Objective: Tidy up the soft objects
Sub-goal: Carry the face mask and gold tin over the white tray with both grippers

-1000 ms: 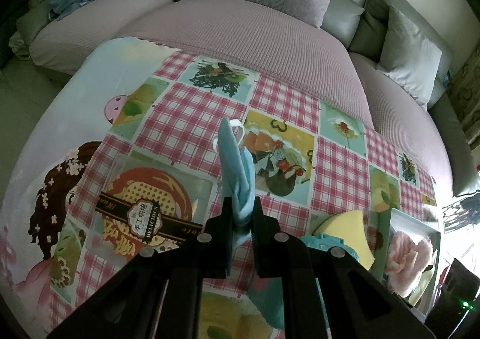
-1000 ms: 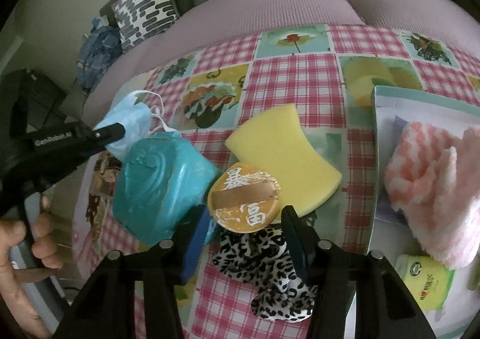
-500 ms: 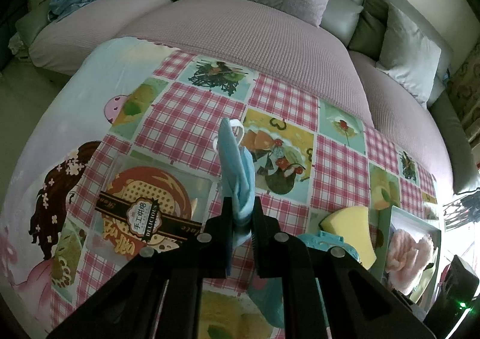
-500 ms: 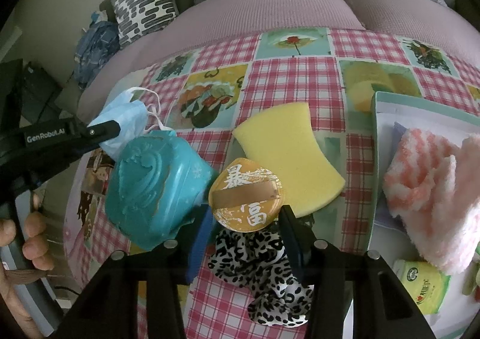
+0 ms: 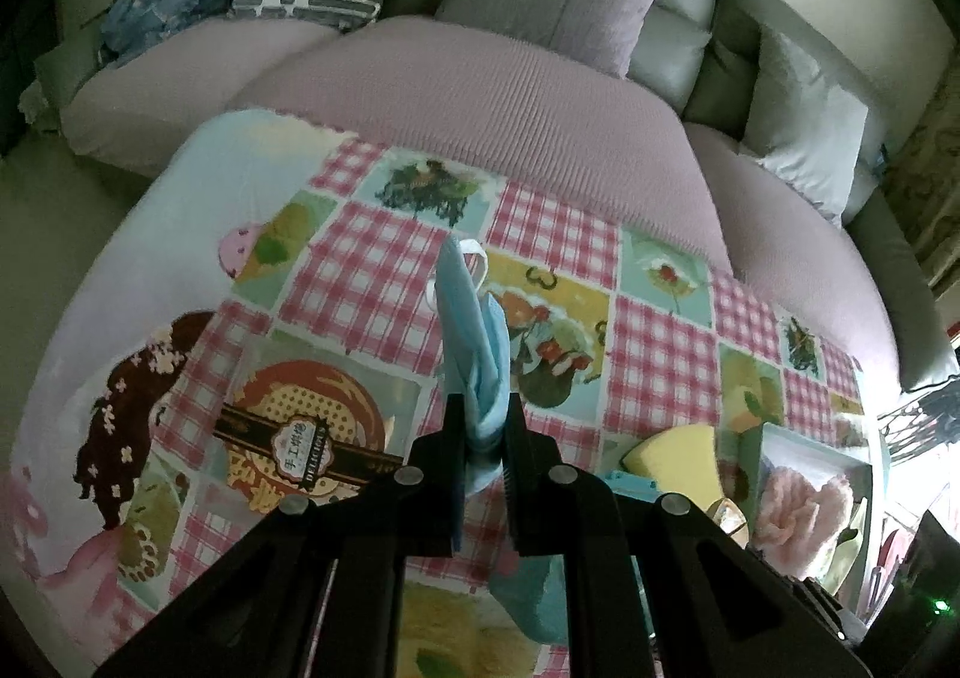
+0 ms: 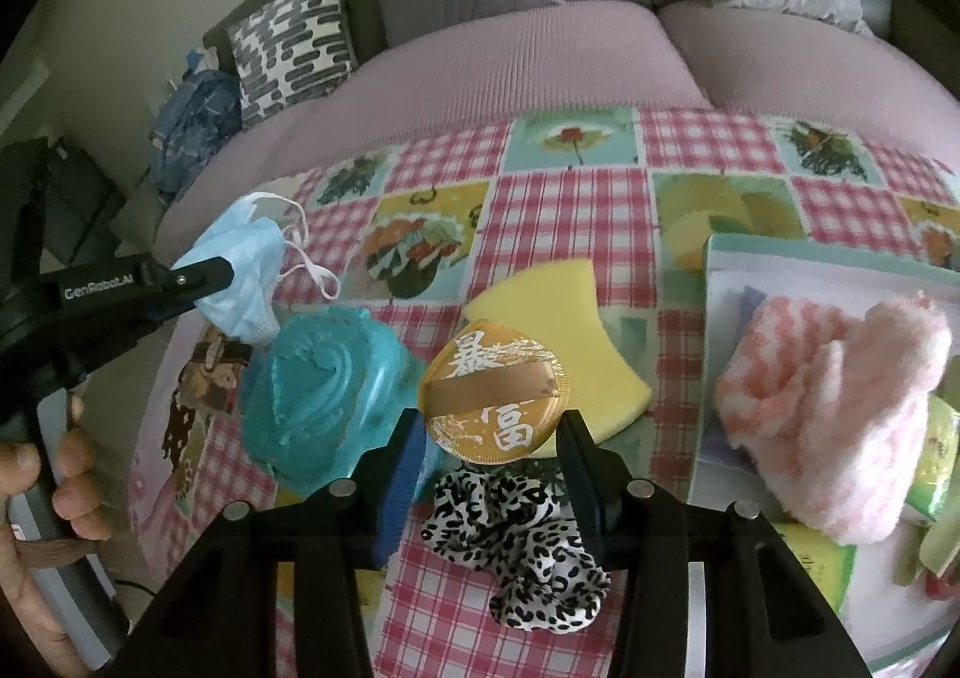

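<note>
Left wrist view, left gripper point(image 5: 485, 426): its two black fingers are squeezed tight on the blue face mask point(image 5: 474, 342), low down near one end.
Left wrist view, mask: it sticks up from the fingers, above the checked tablecloth point(image 5: 360, 282). It looks very light, thin and floppy, so I think it will bend and swing. The white ear loops point(image 5: 480, 258) could catch on things.
Left wrist view, best hold: the bunched middle, not a loop, seems safest.
Left wrist view, tray point(image 5: 774, 438): it sits at the far right with a pink fluffy cloth point(image 5: 798, 510) in it.
Right wrist view, right gripper point(image 6: 489, 438): its fingers are spread apart, one on each side of the round gold puff point(image 6: 495, 393). I cannot tell if they touch it.
Right wrist view, puff: flat, round, shiny, with a brown ribbon across. It looks squashy and light. The sides look like the place to pinch.
Right wrist view, neighbours: a yellow sponge point(image 6: 570, 318) lies partly under the puff, a spotty black-and-white scrunchie point(image 6: 516, 546) is just below, and a teal plastic tub point(image 6: 324, 396) is just beside it.
Right wrist view, mask point(image 6: 240, 270): it hangs crumpled from the left gripper point(image 6: 198, 282).
</note>
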A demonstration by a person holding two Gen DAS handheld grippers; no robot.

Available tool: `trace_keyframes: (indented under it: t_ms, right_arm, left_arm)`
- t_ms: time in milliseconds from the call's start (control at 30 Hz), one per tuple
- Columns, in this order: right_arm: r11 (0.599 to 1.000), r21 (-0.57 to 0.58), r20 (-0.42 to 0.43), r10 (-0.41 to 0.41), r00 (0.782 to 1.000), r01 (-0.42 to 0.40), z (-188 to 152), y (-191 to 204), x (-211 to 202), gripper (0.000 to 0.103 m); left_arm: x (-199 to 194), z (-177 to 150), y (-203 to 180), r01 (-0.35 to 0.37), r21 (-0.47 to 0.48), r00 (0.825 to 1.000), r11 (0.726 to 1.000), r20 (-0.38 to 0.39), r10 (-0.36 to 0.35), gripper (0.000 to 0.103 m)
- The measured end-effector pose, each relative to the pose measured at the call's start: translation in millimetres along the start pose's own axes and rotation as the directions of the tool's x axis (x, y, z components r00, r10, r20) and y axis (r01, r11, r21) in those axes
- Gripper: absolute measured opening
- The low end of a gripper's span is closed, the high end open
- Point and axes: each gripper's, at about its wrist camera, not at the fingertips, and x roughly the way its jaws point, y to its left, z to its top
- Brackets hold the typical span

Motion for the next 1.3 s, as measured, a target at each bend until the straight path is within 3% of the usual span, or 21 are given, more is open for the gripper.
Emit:
trace_keyframes:
  t_ms: [367, 633, 967, 1100, 1300]
  right_arm:
    - [0.992, 0.095, 0.144, -0.097, 0.985, 0.084, 2.1, -40.5, -62.3, 0.048]
    - [0.956, 0.239, 0.190, -0.215, 0.958, 0.167, -7.0, -101.4, -102.4, 0.048]
    - [0.887, 0.391, 0.190, -0.338, 0.922, 0.245, -26.7, -164.2, -137.5, 0.048]
    - [0.860, 0.430, 0.176, -0.377, 0.909, 0.273, -33.7, -182.7, -144.9, 0.048]
    - [0.839, 0.461, 0.169, -0.402, 0.900, 0.288, -41.0, -197.5, -152.7, 0.048]
  left_arm:
    - [-54.1, 5.4, -34.5, 0.070, 0.088, 0.988, 0.994, 0.130, -0.081, 0.011]
    - [-74.7, -4.9, -82.0, 0.122, 0.204, 0.975, 0.971, 0.157, -0.156, 0.011]
    - [-79.9, -38.4, -168.8, 0.221, 0.399, 0.958, 0.890, 0.080, -0.274, 0.011]
    - [-70.6, -58.7, -207.7, 0.261, 0.466, 0.951, 0.845, 0.023, -0.307, 0.011]
    - [-50.6, -95.3, -265.0, 0.373, 0.538, 0.921, 0.756, -0.117, -0.372, 0.011]
